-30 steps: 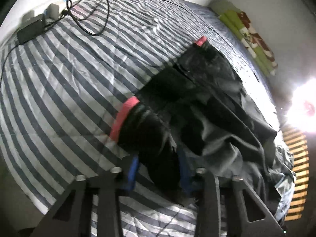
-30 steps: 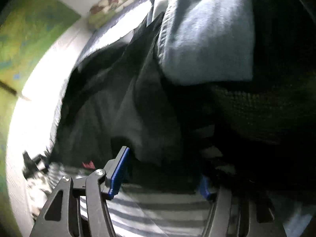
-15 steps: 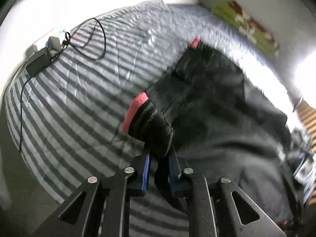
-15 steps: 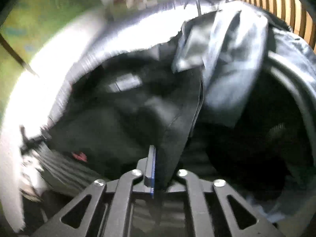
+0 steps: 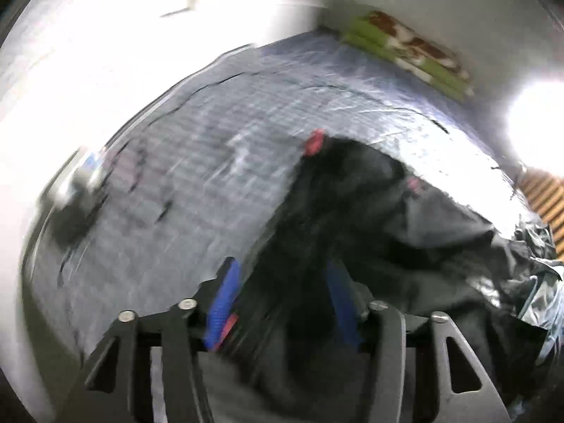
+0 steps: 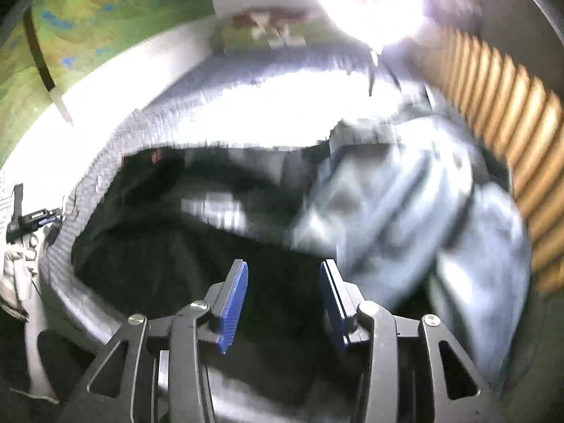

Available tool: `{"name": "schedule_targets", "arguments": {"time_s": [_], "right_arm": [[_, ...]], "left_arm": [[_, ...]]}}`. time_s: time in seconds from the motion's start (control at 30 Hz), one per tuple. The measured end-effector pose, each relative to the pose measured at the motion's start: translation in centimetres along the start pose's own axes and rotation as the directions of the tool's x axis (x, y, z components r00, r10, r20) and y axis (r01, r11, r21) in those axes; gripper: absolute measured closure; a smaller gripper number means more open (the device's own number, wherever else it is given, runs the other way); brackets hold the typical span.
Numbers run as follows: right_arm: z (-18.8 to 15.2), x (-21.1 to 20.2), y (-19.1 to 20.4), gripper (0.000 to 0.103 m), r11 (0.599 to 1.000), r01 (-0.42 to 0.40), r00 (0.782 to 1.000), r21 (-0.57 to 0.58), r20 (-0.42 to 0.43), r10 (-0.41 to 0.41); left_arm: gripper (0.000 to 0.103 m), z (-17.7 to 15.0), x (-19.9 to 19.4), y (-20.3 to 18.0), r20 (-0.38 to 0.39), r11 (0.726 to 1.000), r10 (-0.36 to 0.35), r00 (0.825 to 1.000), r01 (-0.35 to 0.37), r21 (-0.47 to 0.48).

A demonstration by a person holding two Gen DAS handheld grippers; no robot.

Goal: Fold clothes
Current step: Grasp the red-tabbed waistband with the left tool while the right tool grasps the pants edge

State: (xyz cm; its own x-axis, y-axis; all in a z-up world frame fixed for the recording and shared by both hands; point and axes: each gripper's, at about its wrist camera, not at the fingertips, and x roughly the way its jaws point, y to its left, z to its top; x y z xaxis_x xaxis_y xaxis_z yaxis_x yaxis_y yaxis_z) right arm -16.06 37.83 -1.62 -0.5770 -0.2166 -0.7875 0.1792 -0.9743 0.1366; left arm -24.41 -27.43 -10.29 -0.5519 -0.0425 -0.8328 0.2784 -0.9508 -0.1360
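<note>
A black garment point(image 5: 370, 218) with a red cuff point(image 5: 314, 142) lies spread on the striped bed sheet point(image 5: 211, 148). My left gripper point(image 5: 283, 303) hangs over its near edge with its jaws opening. Dark fabric and a bit of red show between the blue pads point(image 5: 225, 299), but I see no pinch. In the right wrist view the same black garment point(image 6: 169, 246) lies below my right gripper point(image 6: 282, 303), whose jaws are also opening, with a bare gap between the pads. A pale grey-blue garment point(image 6: 405, 204) is heaped to its right. Both views are blurred.
A charger and cable point(image 5: 77, 190) lie at the bed's left edge. A green patterned pillow point(image 5: 412, 49) sits at the far end. Crumpled grey clothes point(image 5: 539, 282) lie at the right, by wooden slats point(image 6: 521, 112). Bright glare point(image 6: 370, 0) washes out the far side.
Both grippers have risen and rolled. Half a second ago each was shut on black fabric; now both stand spread, and the red-cuffed sleeve no longer sticks up from the left jaws.
</note>
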Motion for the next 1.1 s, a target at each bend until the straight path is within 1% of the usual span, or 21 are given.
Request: {"name": "schedule_targets", "arguments": {"time_s": [0.07, 0.1, 0.13, 0.23, 0.27, 0.3, 0.37, 0.4, 0.47, 0.53, 0.6, 0.63, 0.73, 0.83, 0.87, 0.93, 0.97, 1.03, 1.07, 1.1], "right_arm": [[3.5, 2.0, 0.7, 0.058, 0.999, -0.005, 0.999, -0.034, 0.038, 0.006], [5.0, 3.4, 0.8, 0.058, 0.999, -0.012, 0.999, -0.045, 0.036, 0.014], [6.7, 5.3, 0.7, 0.058, 0.998, -0.005, 1.000, -0.056, 0.024, 0.006], [9.8, 10.0, 0.4, 0.058, 0.998, 0.013, 1.000, -0.066, -0.015, -0.014], [10.8, 11.8, -0.1, 0.058, 0.998, 0.007, 0.999, -0.059, -0.036, -0.009], [11.3, 13.4, -0.6, 0.058, 0.999, 0.000, 0.999, -0.047, -0.051, -0.002], [12.8, 16.7, -1.5, 0.058, 0.999, -0.034, 0.995, -0.014, -0.090, 0.032], [13.3, 17.9, -2.0, 0.058, 0.999, -0.031, 0.994, -0.008, -0.104, 0.030], [14.4, 20.1, -2.8, 0.057, 1.000, 0.001, 0.993, -0.020, -0.116, -0.003], [15.2, 21.7, -3.7, 0.055, 0.999, 0.026, 0.992, -0.019, -0.119, -0.028], [15.7, 23.0, -5.0, 0.052, 1.000, 0.003, 0.990, 0.018, -0.139, 0.000], [15.9, 23.7, -5.6, 0.051, 0.999, -0.010, 0.988, 0.040, -0.153, 0.016], [16.3, 25.2, -7.3, 0.051, 0.996, 0.003, 0.984, 0.084, -0.179, 0.012], [16.0, 27.1, -8.1, 0.051, 0.993, -0.022, 0.970, 0.117, -0.238, 0.050], [15.8, 27.8, -8.1, 0.051, 0.993, -0.012, 0.966, 0.116, -0.255, 0.042], [15.5, 28.5, -7.6, 0.051, 0.996, 0.000, 0.964, 0.092, -0.266, 0.025], [15.4, 28.6, -7.3, 0.051, 0.997, -0.002, 0.964, 0.080, -0.266, 0.023], [15.3, 28.5, -6.5, 0.067, 0.999, -0.009, 0.968, 0.054, -0.251, 0.022], [15.3, 28.3, -6.0, 0.089, 0.999, -0.019, 0.969, 0.038, -0.245, 0.028], [15.2, 28.2, -5.6, 0.100, 1.000, -0.015, 0.969, 0.022, -0.247, 0.020]], "left_arm": [[0.043, 3.2, 2.4, -2.3, -0.002, 0.999, 0.002, 1.000, -0.002, 0.047], [0.042, 5.2, 4.3, -3.6, -0.017, 0.998, -0.013, 1.000, 0.014, 0.069], [0.041, 6.5, 5.8, -4.4, -0.029, 0.997, -0.022, 0.999, 0.024, 0.074], [0.035, 10.5, 10.9, -5.9, -0.068, 0.997, -0.044, 0.997, 0.048, 0.055], [0.032, 11.5, 12.5, -6.1, -0.084, 0.997, -0.047, 0.995, 0.052, 0.050], [0.031, 12.8, 14.8, -6.1, -0.095, 0.998, -0.037, 0.995, 0.041, 0.041], [0.028, 14.0, 17.7, -5.9, -0.111, 1.000, -0.019, 0.994, 0.021, 0.022], [0.026, 14.7, 19.8, -5.4, -0.131, 1.000, -0.031, 0.991, 0.030, -0.005], [0.026, 15.3, 21.9, -4.9, -0.156, 0.998, -0.049, 0.986, 0.044, -0.039], [0.025, 16.0, 23.8, -4.5, -0.162, 0.998, -0.052, 0.985, 0.043, -0.054], [0.025, 16.2, 25.5, -4.5, -0.183, 0.997, -0.068, 0.981, 0.060, -0.050], [0.025, 16.2, 26.0, -4.7, -0.187, 0.998, -0.063, 0.980, 0.057, -0.038], [0.025, 16.1, 27.2, -5.5, -0.191, 0.998, -0.060, 0.980, 0.059, -0.011], [0.026, 16.0, 27.9, -6.5, -0.177, 0.999, -0.035, 0.984, 0.038, 0.015], [0.027, 15.9, 28.0, -6.9, -0.172, 0.999, -0.022, 0.985, 0.027, 0.028], [0.034, 15.7, 28.3, -7.6, -0.155, 0.998, 0.026, 0.988, -0.016, 0.066], [0.042, 15.6, 28.3, -7.8, -0.149, 0.996, 0.048, 0.988, -0.036, 0.086], [0.045, 15.5, 28.0, -8.1, -0.134, 0.993, 0.058, 0.989, -0.044, 0.106], [0.047, 15.5, 27.8, -8.1, -0.123, 0.993, 0.060, 0.991, -0.047, 0.108], [0.049, 15.6, 27.5, -8.2, -0.112, 0.993, 0.062, 0.992, -0.049, 0.110]]}}
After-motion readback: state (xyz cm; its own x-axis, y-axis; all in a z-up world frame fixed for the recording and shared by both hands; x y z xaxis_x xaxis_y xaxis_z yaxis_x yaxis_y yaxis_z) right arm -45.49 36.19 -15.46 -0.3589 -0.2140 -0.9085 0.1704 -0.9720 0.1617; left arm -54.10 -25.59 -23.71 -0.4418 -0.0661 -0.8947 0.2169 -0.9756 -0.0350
